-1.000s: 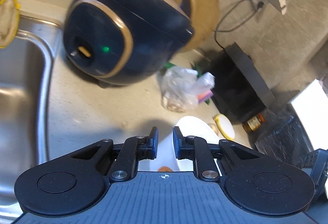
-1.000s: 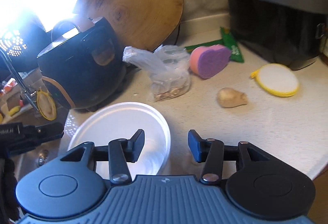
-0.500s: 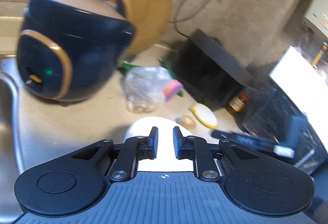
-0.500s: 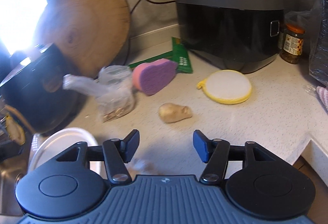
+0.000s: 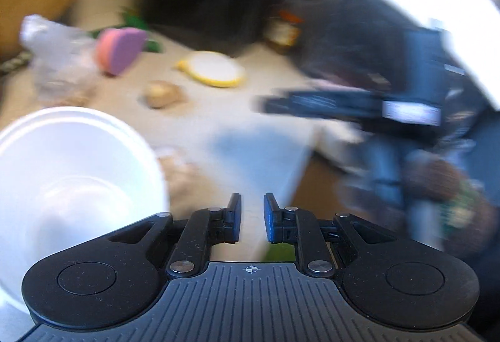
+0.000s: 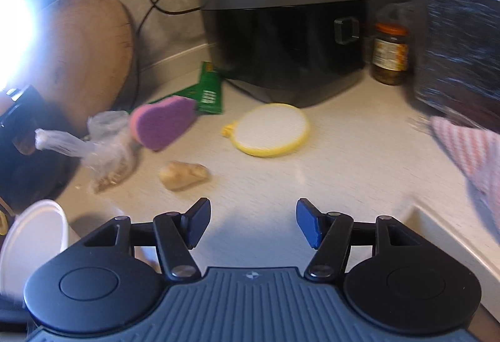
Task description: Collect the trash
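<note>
Best to steer the wide-open, empty right gripper (image 6: 251,223) onto the ginger scrap (image 6: 182,174) left of frame centre, keeping the nearly closed, empty left gripper (image 5: 252,217) beside the white bowl (image 5: 62,173).

1 bowl (image 6: 34,235), 1 sponge (image 6: 162,123), 1 scrubber (image 6: 272,129), 1 jar (image 6: 390,52), 1 plastic bag (image 6: 103,148), 1 ginger pc (image 6: 182,174).
</note>
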The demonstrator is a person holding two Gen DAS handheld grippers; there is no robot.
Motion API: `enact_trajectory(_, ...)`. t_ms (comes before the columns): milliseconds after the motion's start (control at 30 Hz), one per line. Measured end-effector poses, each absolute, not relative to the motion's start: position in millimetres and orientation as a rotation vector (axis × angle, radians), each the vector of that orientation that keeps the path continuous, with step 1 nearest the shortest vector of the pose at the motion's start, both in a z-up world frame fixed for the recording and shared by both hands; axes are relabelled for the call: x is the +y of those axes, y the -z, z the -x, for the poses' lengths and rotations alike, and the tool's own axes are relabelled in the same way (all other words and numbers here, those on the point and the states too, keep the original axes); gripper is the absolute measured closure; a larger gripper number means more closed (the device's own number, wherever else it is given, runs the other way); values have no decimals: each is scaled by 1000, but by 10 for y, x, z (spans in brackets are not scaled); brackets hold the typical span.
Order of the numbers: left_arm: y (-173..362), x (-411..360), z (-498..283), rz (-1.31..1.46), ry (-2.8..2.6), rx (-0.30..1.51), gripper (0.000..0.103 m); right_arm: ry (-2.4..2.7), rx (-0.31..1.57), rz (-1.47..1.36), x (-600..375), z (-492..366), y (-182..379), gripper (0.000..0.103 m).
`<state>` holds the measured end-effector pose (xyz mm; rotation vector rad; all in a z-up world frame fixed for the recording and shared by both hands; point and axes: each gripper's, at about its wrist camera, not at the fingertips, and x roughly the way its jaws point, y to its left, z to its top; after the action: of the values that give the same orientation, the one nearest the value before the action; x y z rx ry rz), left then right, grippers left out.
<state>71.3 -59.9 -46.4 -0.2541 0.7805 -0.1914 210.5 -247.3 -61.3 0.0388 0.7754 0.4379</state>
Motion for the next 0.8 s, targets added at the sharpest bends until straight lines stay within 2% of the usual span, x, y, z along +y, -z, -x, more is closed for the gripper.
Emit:
enact_trajectory(100,464,-556,-765,152,30,757,86,-426,800,-71,-2645,-2029,712,41)
enact_trajectory(233,489,-450,-924,150,-61,745,85,-420,829,-113,-2791,-1940,826,41)
enact_trajectory(433,533,-661,-1183,47,-84,754,84,-409,857,-146,-2962,-1789,944,40)
enact_trajectory(533,565,-810,-1182,-8,-45,753,76,-394,861,-156,-3042,-1740,974,40)
enact_trajectory(800,629,-1002,-1063,-111,76,752,71,-383,876,-176,-3103,-1693,1033,40)
